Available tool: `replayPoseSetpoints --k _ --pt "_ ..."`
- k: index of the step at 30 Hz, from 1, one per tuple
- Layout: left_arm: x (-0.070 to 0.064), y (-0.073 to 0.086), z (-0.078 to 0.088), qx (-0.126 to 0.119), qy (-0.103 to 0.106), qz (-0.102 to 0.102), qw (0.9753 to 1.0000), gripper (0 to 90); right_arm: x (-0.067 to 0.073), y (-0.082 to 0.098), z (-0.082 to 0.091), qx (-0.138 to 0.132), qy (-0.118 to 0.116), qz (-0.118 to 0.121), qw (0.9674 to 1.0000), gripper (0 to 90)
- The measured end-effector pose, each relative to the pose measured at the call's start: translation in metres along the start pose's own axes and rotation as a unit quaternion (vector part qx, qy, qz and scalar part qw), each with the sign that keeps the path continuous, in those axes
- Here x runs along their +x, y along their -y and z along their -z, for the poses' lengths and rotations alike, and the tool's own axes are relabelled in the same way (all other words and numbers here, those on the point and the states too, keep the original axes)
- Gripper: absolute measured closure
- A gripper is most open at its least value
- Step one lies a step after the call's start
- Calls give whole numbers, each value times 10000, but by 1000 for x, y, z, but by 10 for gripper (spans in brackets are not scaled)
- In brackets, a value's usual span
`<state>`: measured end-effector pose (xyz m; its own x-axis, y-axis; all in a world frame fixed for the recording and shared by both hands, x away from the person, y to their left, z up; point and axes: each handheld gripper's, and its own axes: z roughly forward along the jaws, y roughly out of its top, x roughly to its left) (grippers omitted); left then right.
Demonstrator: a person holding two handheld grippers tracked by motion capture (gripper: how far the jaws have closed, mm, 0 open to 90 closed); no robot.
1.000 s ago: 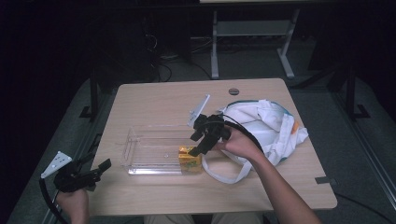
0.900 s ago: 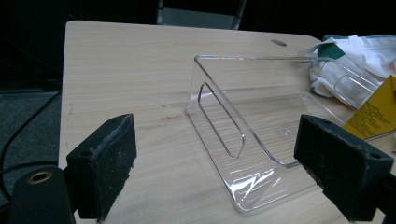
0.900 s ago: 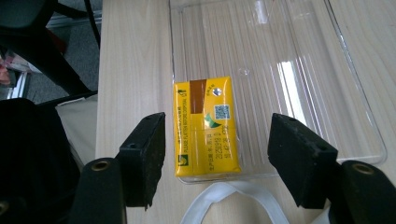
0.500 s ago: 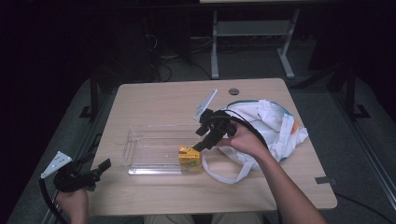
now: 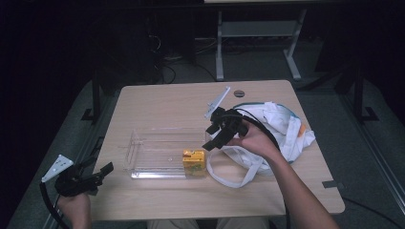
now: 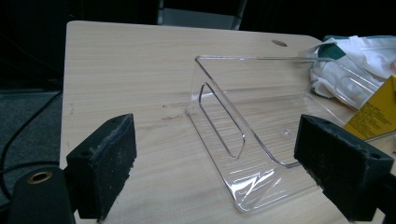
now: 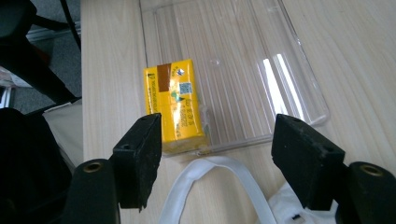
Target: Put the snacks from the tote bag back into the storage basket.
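Dark surroundings frame a pale wooden tabletop [image 5: 157, 105] at mid-frame in the high view, with a clear plastic tray [image 5: 162, 152] lying just left of centre and a white cloth bag [image 5: 282, 126] slumped to its right. Yellow carton [image 5: 194, 161] now stands in the tray's lower right corner, upright against the near wall; in the right gripper view the carton [image 7: 175, 105] sits just inside the tray rim [image 7: 299, 79], with a white bag strap [image 7: 219, 170] lying below it. Right claw [image 5: 213, 138] has drawn away from the carton toward the bag since a second ago, when it was down at the carton; its jaws have just been opening and stand apart with nothing between them. Left claw [image 5: 102, 171] rests at the lower left off the tabletop edge, unmoved, jaws wide apart and holding nothing, facing the tray's end wall [image 6: 222, 119]. Judgement: the carton has been released into the tray, and the right hand appears free to return to the bag.
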<state>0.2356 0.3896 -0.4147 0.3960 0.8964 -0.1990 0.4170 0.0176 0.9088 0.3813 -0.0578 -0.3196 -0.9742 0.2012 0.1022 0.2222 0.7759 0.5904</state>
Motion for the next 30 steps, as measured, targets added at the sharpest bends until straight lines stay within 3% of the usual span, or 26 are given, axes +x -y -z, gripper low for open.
replayPoseSetpoints --k 17,30 --pt "0 0 0 32 2 25 10000 126 -9 15 18 -58 252 -164 9995 320" --pt "0 0 0 36 0 28 10000 126 -15 30 33 -113 439 -424 9981 319"
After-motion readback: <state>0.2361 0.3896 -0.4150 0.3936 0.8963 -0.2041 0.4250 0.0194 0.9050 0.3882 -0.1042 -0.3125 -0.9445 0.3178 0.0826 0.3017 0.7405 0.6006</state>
